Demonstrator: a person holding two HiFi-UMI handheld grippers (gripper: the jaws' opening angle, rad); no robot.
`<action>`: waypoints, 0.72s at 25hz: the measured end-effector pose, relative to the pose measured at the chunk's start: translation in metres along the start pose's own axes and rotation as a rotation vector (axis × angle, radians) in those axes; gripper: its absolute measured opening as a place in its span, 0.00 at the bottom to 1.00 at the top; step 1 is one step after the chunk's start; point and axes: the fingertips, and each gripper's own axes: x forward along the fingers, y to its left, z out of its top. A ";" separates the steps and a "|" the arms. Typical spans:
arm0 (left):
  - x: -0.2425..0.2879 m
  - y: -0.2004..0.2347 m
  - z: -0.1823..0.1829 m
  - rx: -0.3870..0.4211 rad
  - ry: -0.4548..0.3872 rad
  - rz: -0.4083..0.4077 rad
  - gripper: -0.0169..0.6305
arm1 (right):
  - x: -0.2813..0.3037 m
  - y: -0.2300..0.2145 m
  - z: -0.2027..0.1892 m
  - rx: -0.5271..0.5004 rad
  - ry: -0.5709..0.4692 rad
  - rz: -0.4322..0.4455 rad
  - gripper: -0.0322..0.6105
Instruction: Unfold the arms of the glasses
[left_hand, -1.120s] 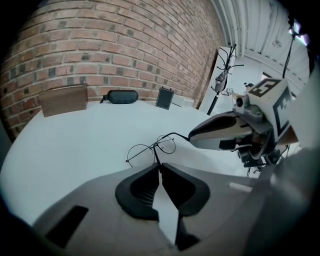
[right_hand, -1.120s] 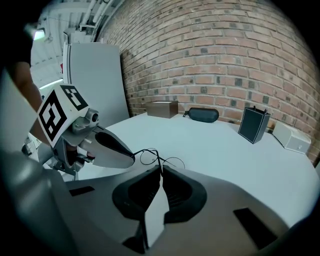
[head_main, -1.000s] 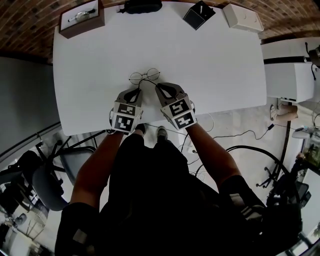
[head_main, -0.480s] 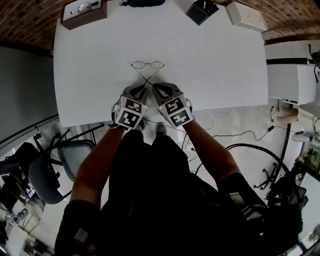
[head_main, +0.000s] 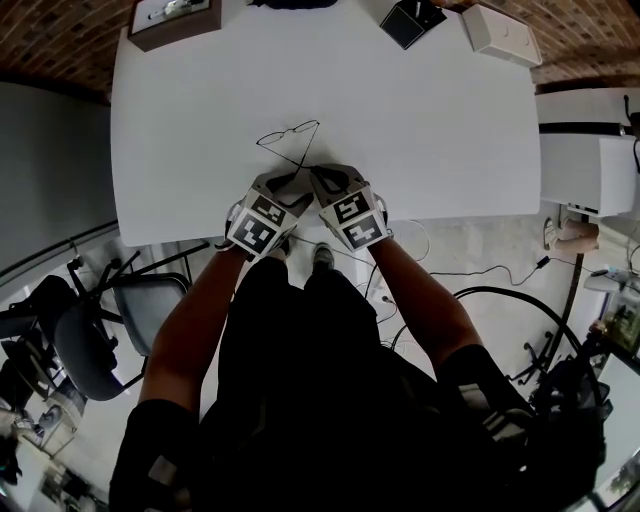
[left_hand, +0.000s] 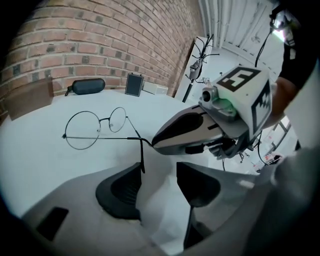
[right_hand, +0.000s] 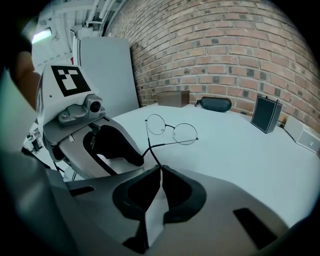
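Note:
Thin round wire glasses lie on the white table just beyond both grippers, with their arms crossed toward me. My right gripper is shut on the tip of one arm; in the right gripper view the wire runs into the closed pads. My left gripper sits close beside it and its jaws are opening. In the left gripper view the hooked end of the other arm hangs between the jaws, next to the left pad, and is not pressed.
At the table's far edge are a brown box, a black glasses case, a small black box and a white box. The table's near edge runs right under the grippers. An office chair stands on the floor to the left.
The left gripper's jaws have opened and let go of the arm they held. It has moved right, up against the right gripper. The glasses' front has swung askew.

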 end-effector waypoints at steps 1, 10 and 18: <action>-0.001 0.000 -0.001 0.003 0.001 -0.004 0.36 | 0.000 -0.001 -0.001 0.006 0.001 -0.002 0.08; -0.012 0.006 -0.003 -0.066 -0.027 0.018 0.36 | -0.001 0.005 0.007 0.013 -0.012 0.009 0.08; -0.046 0.038 -0.003 -0.351 -0.215 0.136 0.36 | -0.002 0.001 0.038 0.140 -0.060 0.012 0.08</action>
